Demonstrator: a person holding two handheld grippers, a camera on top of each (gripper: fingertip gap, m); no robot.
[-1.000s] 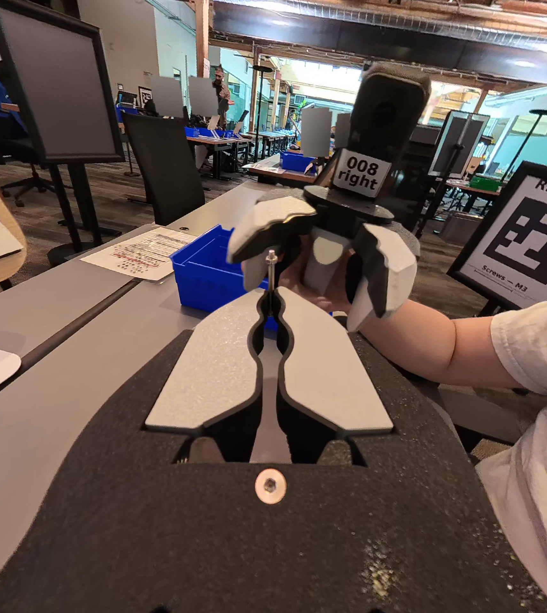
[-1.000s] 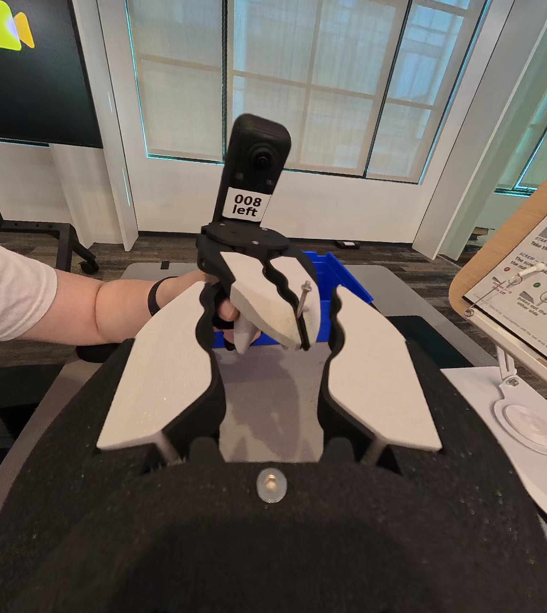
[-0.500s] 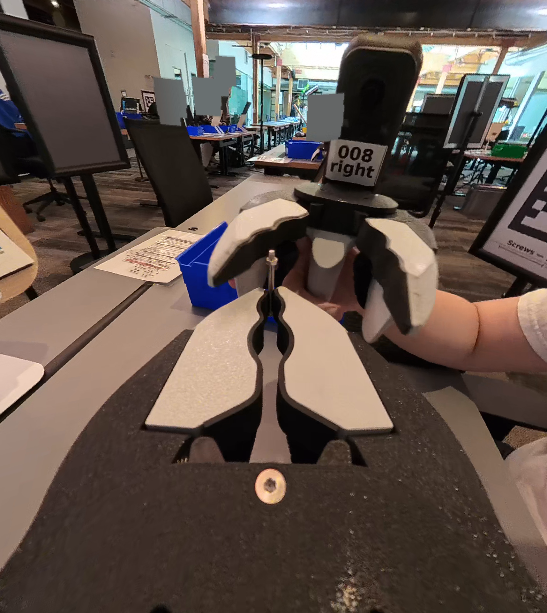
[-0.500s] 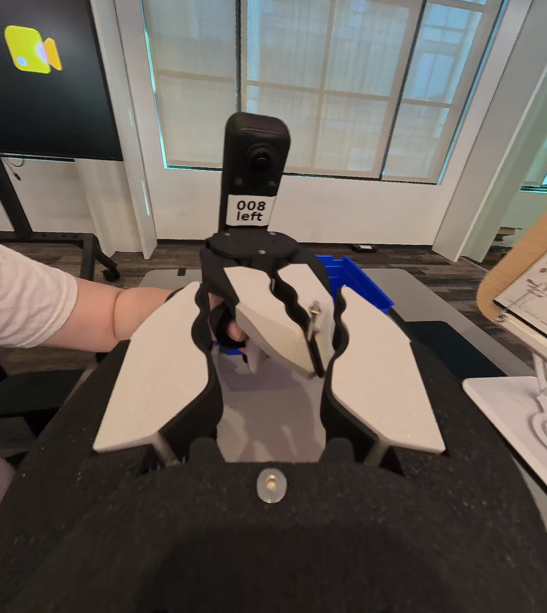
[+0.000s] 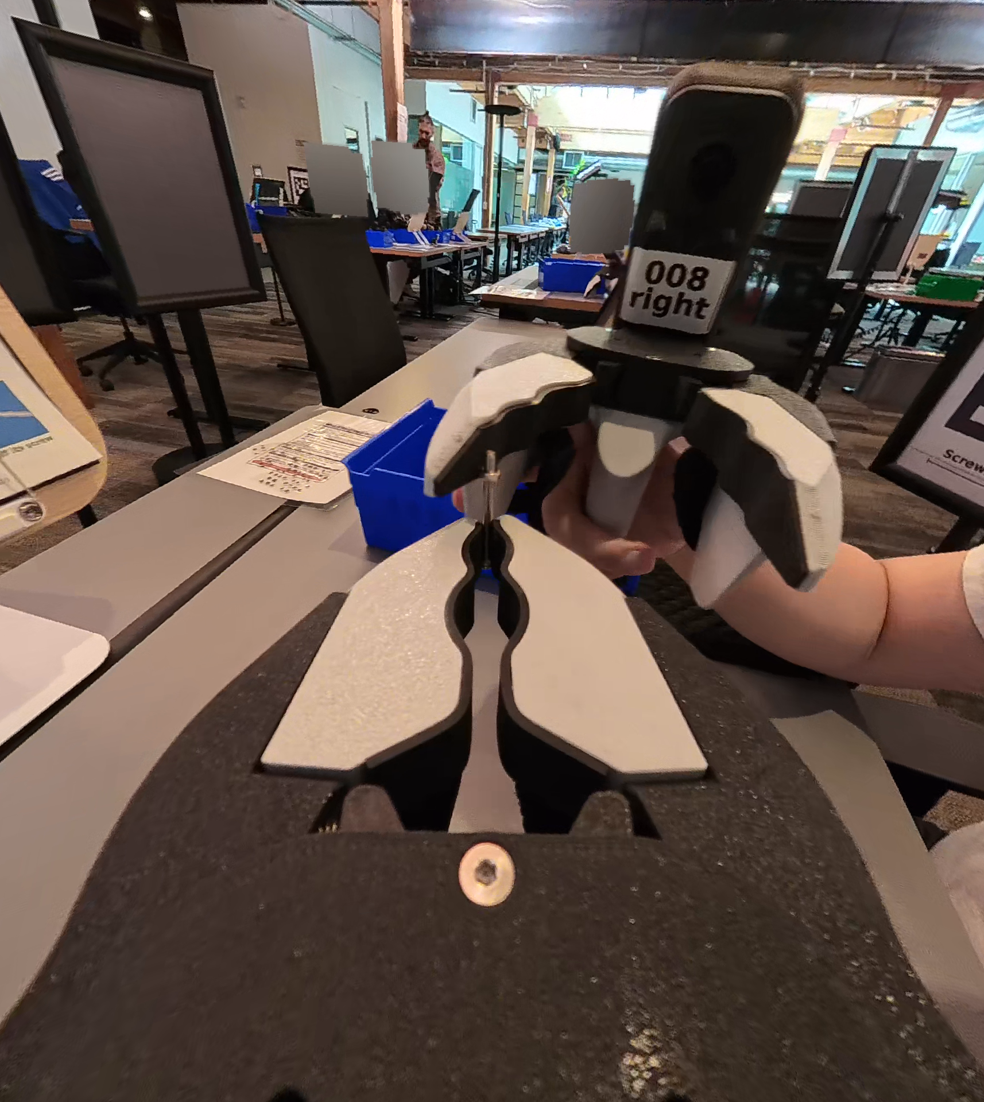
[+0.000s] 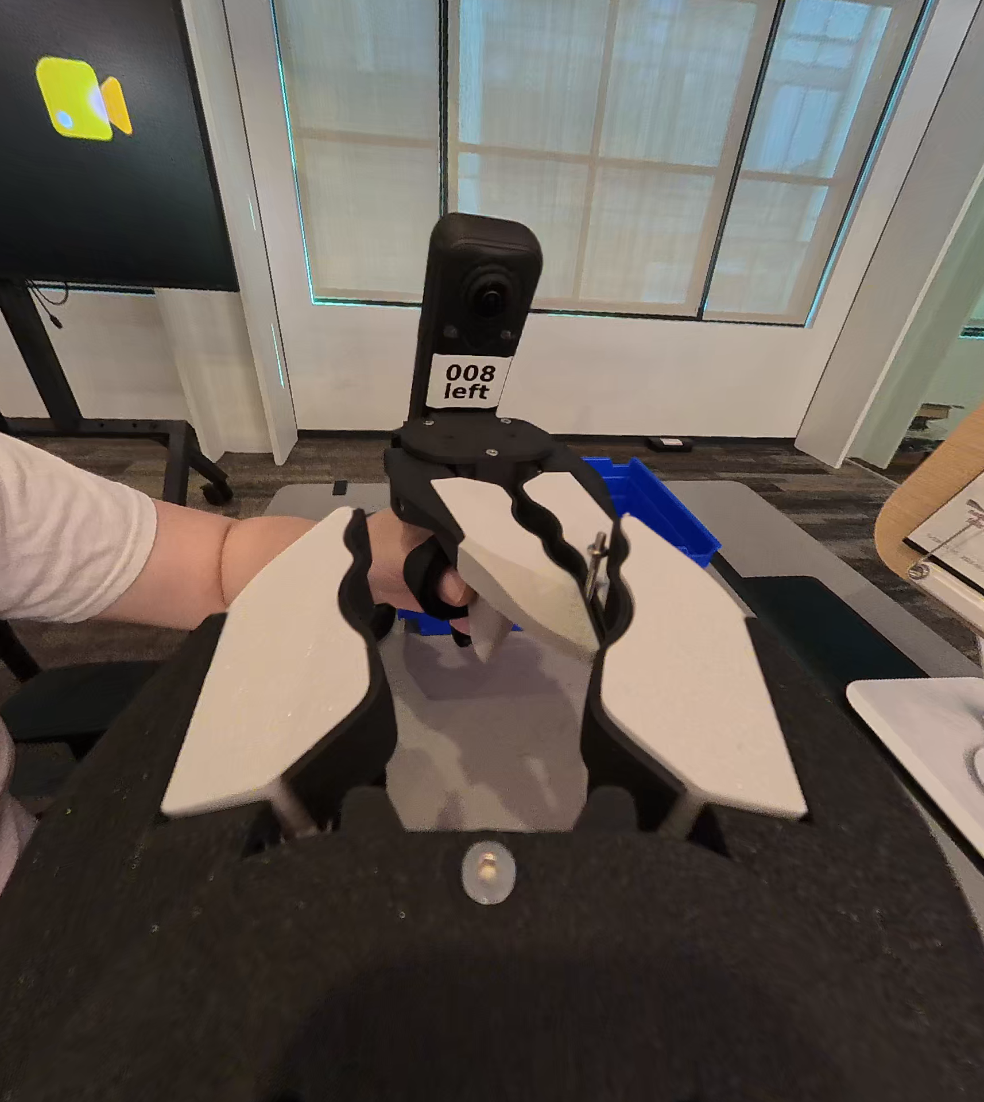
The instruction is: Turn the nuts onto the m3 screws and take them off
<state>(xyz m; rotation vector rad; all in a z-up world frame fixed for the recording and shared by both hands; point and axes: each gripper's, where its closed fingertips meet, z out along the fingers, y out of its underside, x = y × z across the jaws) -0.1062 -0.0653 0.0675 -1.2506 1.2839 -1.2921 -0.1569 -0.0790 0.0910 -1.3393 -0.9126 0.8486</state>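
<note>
The left claw (image 5: 486,531) is pinching the screw (image 5: 488,495) upright at its tips, mid-frame, probably so the nut (image 5: 492,475) near the top is staying reachable. The right claw (image 6: 486,572) is gaping wide around it, gripping nothing. The blue bin (image 5: 394,477) is sitting on the bench (image 5: 120,686) just behind.

Screw (image 5: 488,513) base hidden betw. left claw (image 5: 488,531) tips; nut too small to tell.
</note>
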